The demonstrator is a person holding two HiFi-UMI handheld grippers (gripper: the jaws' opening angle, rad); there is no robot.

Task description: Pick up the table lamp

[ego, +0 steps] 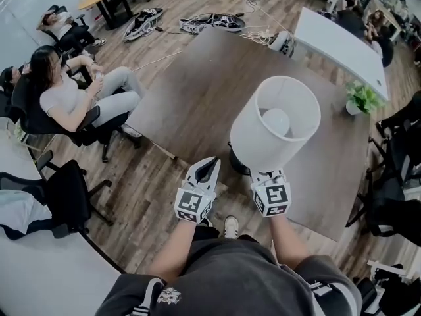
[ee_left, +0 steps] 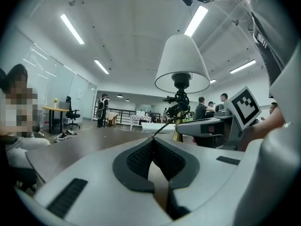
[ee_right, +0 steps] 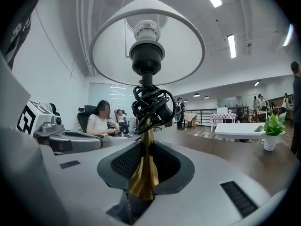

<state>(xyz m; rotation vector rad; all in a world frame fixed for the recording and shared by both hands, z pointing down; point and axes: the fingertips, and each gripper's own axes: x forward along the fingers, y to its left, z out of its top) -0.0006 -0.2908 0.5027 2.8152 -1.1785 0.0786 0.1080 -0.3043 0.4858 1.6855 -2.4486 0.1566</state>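
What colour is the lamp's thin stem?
Shiny gold: the stem shows clearest in the right gripper view.

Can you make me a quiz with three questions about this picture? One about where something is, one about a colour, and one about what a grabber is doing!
1. Where is the little green plant?
A. on the brown table
B. on the floor
C. on a chair

2. What colour is the lampshade?
A. red
B. white
C. blue

3. What is the right gripper doing?
A. hanging open
B. squeezing the shade
C. gripping the lamp's gold stem

Answers:
1 A: its pot stands on the tabletop.
2 B: the shade is white inside and out.
3 C: the jaws press on the stem from both sides.
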